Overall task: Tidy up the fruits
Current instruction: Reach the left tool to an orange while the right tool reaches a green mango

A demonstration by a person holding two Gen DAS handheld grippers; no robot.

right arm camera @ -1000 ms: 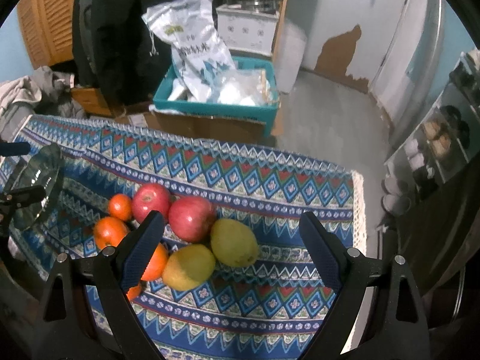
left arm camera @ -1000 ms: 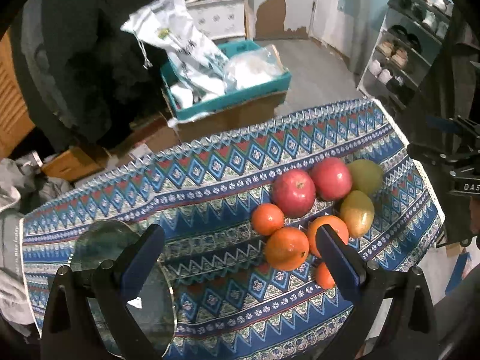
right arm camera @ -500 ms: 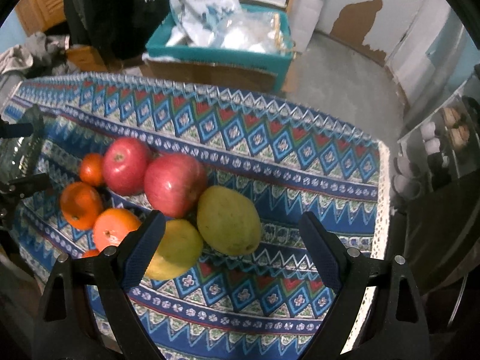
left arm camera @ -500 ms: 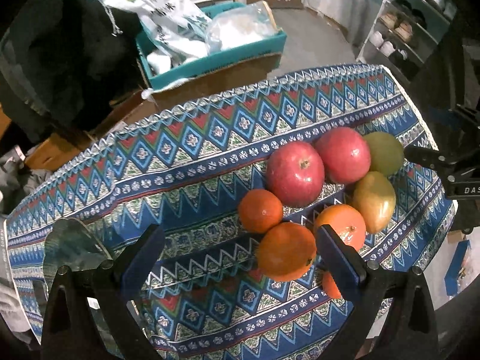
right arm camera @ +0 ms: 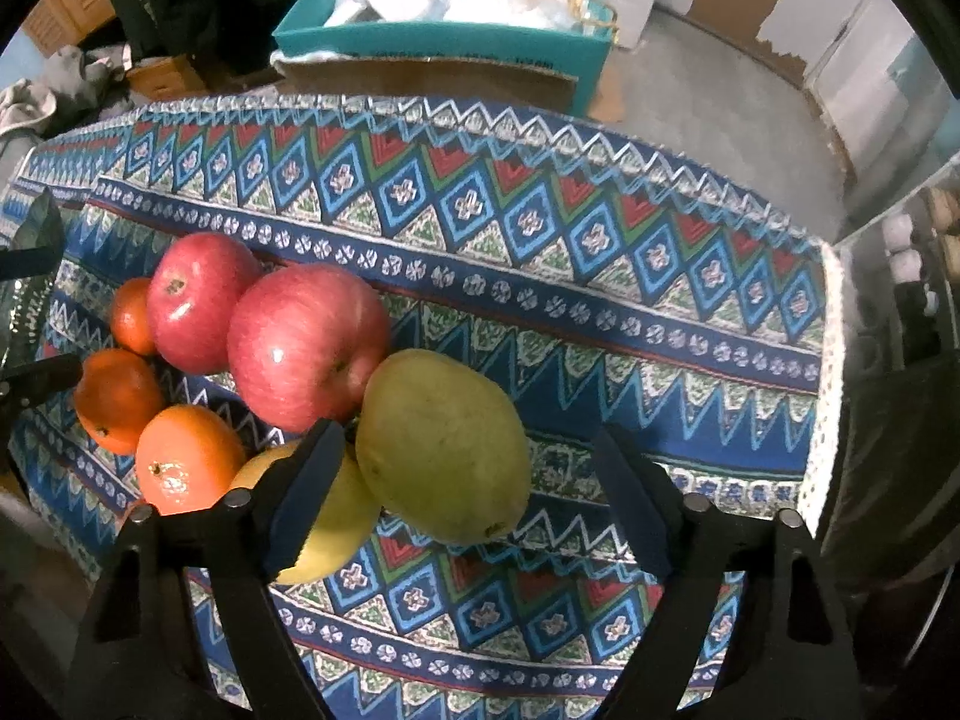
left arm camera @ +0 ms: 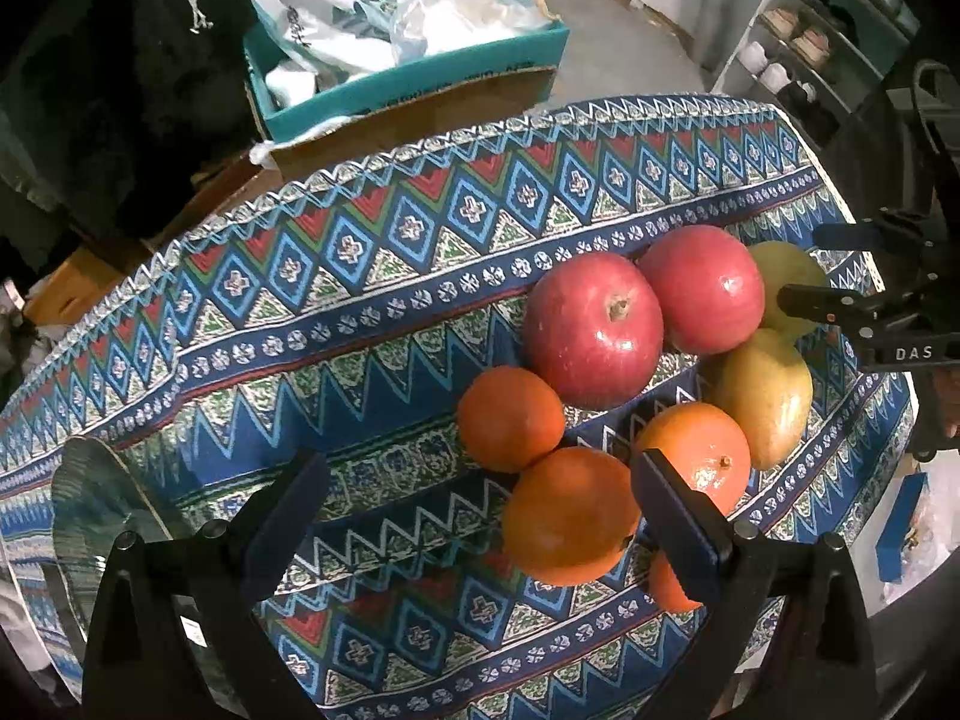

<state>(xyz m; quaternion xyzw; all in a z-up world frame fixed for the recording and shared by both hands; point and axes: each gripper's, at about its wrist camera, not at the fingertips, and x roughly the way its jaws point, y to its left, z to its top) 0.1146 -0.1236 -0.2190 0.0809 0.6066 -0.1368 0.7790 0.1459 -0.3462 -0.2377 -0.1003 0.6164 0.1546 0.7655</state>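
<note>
left hand-held gripper [left arm camera: 477,504]: wide, empty, round orange mandarin [left arm camera: 569,515] ahead between its fingers | right hand-held gripper [right arm camera: 465,489]: wide, empty, green oval mango [right arm camera: 444,444] between fingers, long axis slanting left-to-right | fruit clustered on patterned cloth-covered counter [right arm camera: 600,324]

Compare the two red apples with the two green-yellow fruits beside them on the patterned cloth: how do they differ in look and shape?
Colour: the red apples are glossy pinkish red with bright highlights; the green-yellow fruits are dull olive-green to yellow. Shape: the apples are round with a stem dimple; the green-yellow fruits are longer ovals. Place: the apples lie further from the right gripper; the green-yellow fruits lie right at its fingers. Shared: all rest on the cloth, clustered and touching.
</note>
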